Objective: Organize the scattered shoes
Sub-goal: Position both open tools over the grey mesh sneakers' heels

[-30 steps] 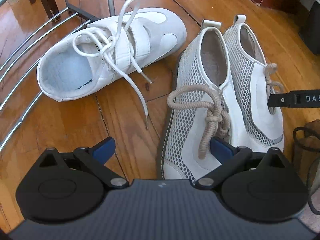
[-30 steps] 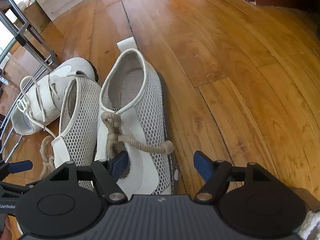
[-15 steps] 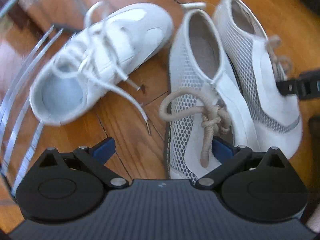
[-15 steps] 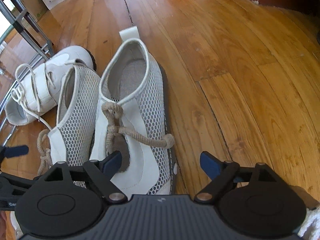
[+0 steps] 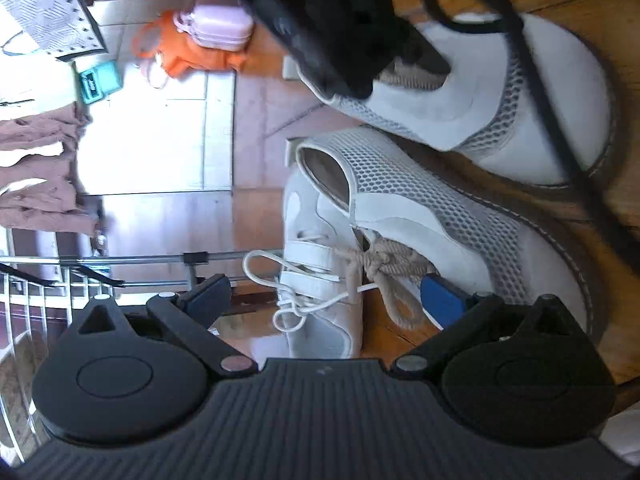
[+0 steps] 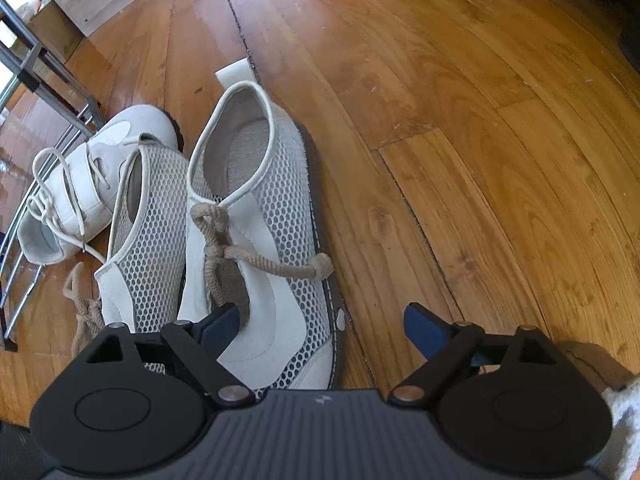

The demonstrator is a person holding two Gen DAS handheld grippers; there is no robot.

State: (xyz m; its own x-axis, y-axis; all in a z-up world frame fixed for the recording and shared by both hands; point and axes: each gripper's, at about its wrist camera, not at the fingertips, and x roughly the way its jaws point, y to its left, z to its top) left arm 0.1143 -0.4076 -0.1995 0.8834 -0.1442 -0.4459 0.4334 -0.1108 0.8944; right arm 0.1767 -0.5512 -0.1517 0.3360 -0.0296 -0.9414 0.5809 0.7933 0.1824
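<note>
Two white mesh shoes with tan rope laces stand side by side on the wood floor, the right one (image 6: 272, 216) close against the left one (image 6: 148, 232). A white leather sneaker (image 6: 84, 184) lies just beyond them by the metal rack. My right gripper (image 6: 322, 326) points steeply down over the right mesh shoe's toe. Its jaws are opening and its pads press on nothing. My left gripper (image 5: 324, 300) is open and rolled onto its side, low beside the nearer mesh shoe (image 5: 460, 220), with the sneaker (image 5: 316, 264) and loose laces seen between its fingers.
A chrome rack (image 6: 36, 80) stands along the left. In the left wrist view a black tool body (image 5: 332, 20) and a black cable (image 5: 532, 80) cross the far mesh shoe (image 5: 560, 112). A pink case (image 5: 218, 32) and orange cloth (image 5: 188, 56) lie farther off.
The left wrist view has rolled about a quarter turn and dropped low beside the shoes. The right gripper's jaws have spread wider, and its hand has stayed in place. The shoes have not moved.
</note>
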